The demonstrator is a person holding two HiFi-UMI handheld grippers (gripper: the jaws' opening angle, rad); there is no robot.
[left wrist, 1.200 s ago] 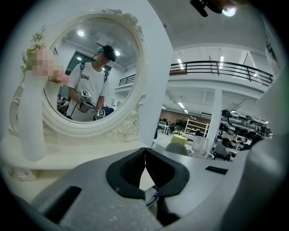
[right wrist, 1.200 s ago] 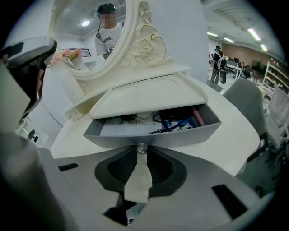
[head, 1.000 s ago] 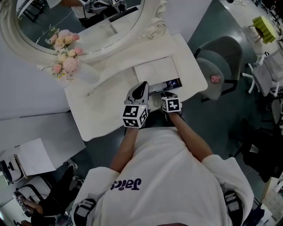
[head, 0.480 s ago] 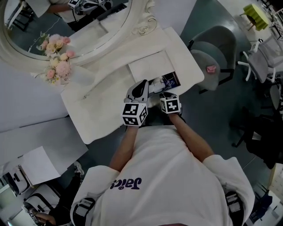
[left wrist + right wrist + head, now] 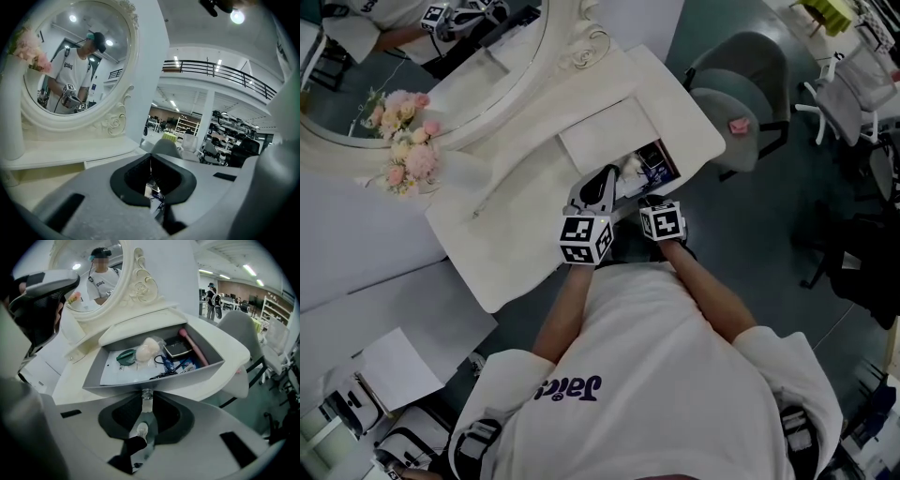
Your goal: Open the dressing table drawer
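Drawer (image 5: 197, 373) further out, R gripper (image 5: 146, 404) on knob (image 5: 147, 393), contents (image 5: 174, 363) partly hidden

Three views of one table (image 5: 511, 239)
Head view looks steeply down; right gripper view sits close on the drawer (image 5: 187, 375); left faces the mirror (image 5: 70, 61).

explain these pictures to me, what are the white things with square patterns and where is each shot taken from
A person holds a grasping tool in each hand; the patterned cubes belong to them. One camera sits on the head looking down; two ride on the tools. The white dressing table carries a mirror and flowers. The right tool grips the clear knob of the open drawer, holding small items. The left tool is empty, jaws slightly apart.
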